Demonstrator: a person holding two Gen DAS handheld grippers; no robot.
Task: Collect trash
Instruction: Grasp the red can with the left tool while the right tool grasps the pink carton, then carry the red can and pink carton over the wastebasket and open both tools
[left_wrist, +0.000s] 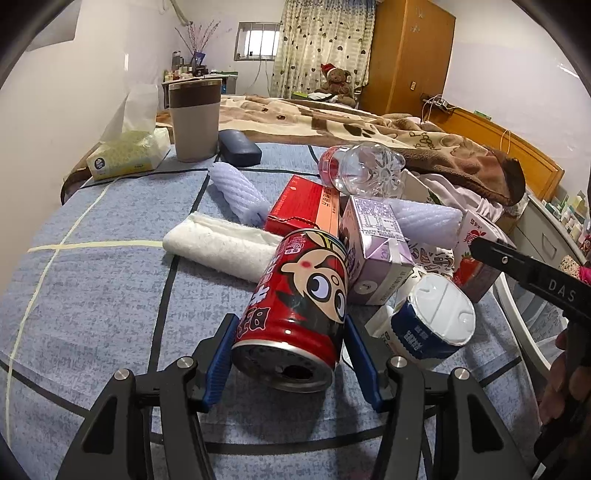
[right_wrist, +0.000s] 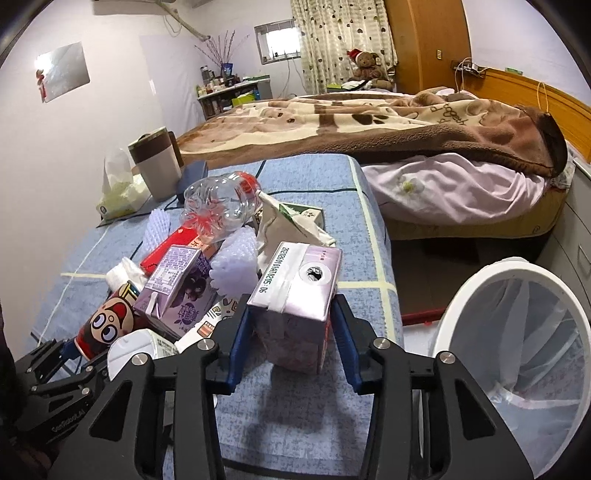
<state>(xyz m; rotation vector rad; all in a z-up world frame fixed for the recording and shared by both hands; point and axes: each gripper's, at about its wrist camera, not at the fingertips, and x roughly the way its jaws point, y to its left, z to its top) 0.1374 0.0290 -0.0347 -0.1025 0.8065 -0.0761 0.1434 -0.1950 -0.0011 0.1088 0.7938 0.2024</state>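
My left gripper (left_wrist: 290, 349) is shut on a red cartoon-print can (left_wrist: 295, 302) lying on the blue tablecloth (left_wrist: 92, 295); the can also shows in the right wrist view (right_wrist: 107, 321). My right gripper (right_wrist: 291, 354) is shut on a pink drink carton (right_wrist: 295, 295) standing near the table's right edge. The carton shows in the left wrist view (left_wrist: 476, 254). A trash pile lies beyond: a purple carton (left_wrist: 373, 243), a clear plastic bottle (left_wrist: 362, 170), a red box (left_wrist: 303, 206), a white-lidded cup (left_wrist: 432, 321), foam nets (left_wrist: 236, 192) and a white towel (left_wrist: 221, 247).
A white bin with a plastic liner (right_wrist: 517, 350) stands right of the table, below its edge. A brown mug (left_wrist: 195, 118), a tissue pack (left_wrist: 125, 155) and a dark case (left_wrist: 238, 147) sit at the table's far end. A bed with a brown blanket (right_wrist: 369, 125) lies behind.
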